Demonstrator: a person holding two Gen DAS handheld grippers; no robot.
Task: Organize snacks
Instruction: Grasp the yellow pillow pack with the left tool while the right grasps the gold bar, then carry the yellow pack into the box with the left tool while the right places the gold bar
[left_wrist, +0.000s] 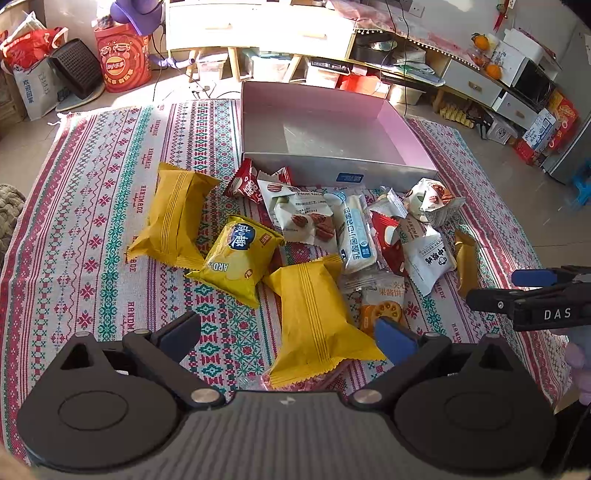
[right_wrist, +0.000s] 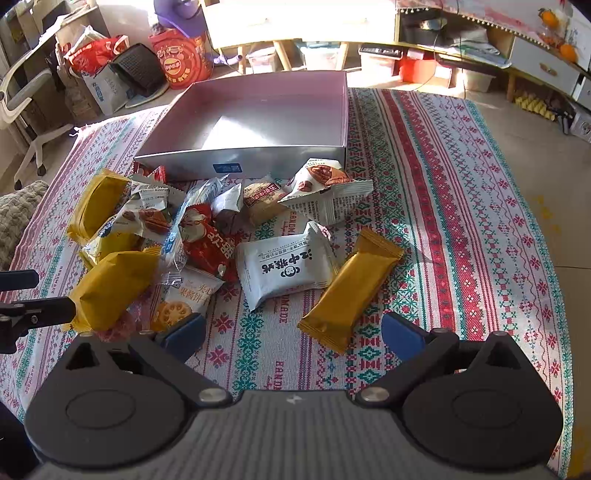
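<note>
Both your left tool (left_wrist: 288, 332) and right tool (right_wrist: 293, 332) hang wide, holding nothing. The snacks (right_wrist: 284, 269) lie heaped on the patterned cloth (right_wrist: 461, 221) before the unfilled box (right_wrist: 258, 114).

Patterned woven cloth (right_wrist: 461, 206) spread on the floor, open pink box (right_wrist: 258, 110) on it, heap of snack packets (left_wrist: 314, 236) just before the box

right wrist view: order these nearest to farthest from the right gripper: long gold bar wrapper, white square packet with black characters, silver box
From the right gripper:
1. Long gold bar wrapper, just ahead, slightly right.
2. White square packet with black characters, behind it, centre.
3. Silver box, at the back, empty.
</note>
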